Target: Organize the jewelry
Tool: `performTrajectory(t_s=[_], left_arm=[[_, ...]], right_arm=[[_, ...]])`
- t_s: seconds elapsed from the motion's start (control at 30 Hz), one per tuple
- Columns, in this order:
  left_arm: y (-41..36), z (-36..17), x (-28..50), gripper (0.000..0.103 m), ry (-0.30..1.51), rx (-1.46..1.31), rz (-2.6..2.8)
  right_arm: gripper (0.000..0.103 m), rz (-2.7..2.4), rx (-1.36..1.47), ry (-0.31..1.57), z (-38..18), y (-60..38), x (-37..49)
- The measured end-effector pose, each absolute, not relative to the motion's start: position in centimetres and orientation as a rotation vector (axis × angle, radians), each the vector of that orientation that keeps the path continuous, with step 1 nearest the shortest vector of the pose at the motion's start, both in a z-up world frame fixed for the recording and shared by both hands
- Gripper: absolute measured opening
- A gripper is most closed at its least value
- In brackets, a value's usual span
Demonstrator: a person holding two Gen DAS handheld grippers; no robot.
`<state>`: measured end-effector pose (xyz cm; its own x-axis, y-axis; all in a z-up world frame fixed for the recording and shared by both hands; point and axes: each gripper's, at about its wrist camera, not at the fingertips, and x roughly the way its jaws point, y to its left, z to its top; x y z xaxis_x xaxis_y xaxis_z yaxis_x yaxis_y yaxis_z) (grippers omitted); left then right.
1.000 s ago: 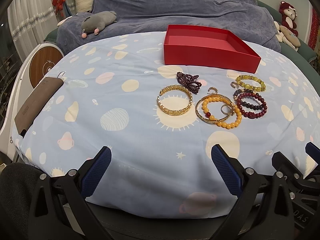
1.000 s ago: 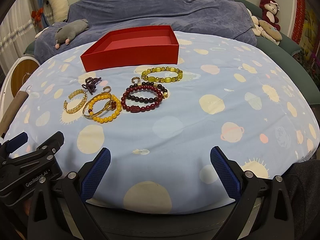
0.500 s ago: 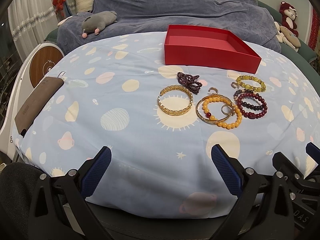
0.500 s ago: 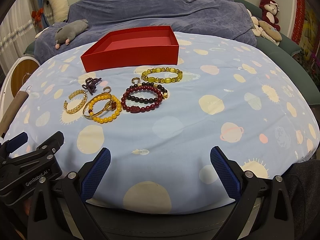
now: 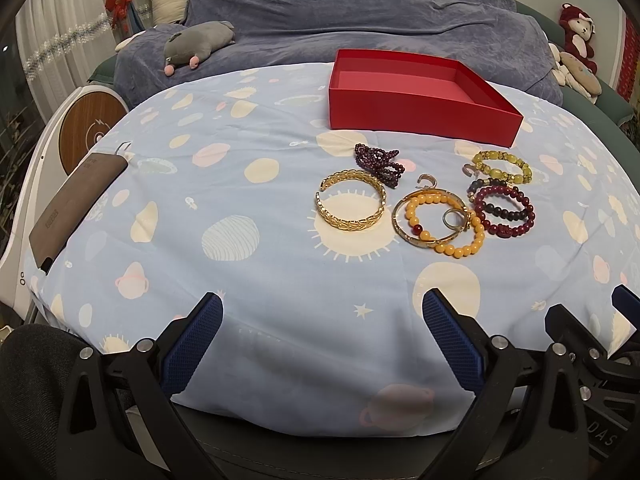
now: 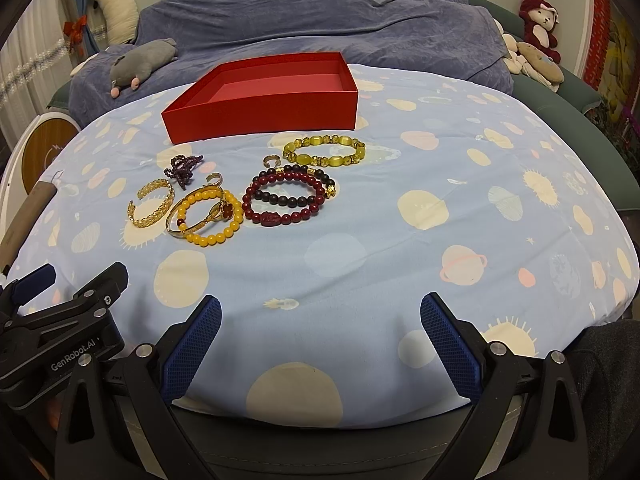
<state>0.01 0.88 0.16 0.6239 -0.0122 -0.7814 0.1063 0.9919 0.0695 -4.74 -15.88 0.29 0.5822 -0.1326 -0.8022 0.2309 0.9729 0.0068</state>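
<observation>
- Left gripper [image 5: 322,338]: fingers wide, holding nothing.
- Right gripper [image 6: 320,336]: wide too, empty.
- Bracelets [image 6: 284,200] lie well ahead of both; red box [image 5: 416,96] beyond them.

Empty red box [image 5: 420,100], bracelets [image 5: 436,216] clustered just before it

A home bedroom: blue quilt [image 5: 360,8], plush toys [image 5: 200,44], planet-print sheet [image 5: 200,200].
</observation>
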Motion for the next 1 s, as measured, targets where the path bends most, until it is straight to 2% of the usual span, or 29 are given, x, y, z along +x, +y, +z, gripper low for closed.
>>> performTrajectory(t_s=[0.33, 0.73, 1.0], left_arm=[[1.3, 0.3, 0.2, 0.096, 0.905, 0.098, -0.065], [4.4, 1.1, 2.6, 0.096, 0.927, -0.041, -0.019], [2.7, -0.1, 5.8, 0.096, 0.962, 0.01, -0.057]], right_arm=[[0.096, -0.216, 0.114, 0.919, 0.5, -16.0, -4.8], [0.096, -0.242, 0.14, 0.894, 1.8, -17.7, -4.0], [0.096, -0.256, 0.138, 0.931, 1.2, -18.5, -2.4]])
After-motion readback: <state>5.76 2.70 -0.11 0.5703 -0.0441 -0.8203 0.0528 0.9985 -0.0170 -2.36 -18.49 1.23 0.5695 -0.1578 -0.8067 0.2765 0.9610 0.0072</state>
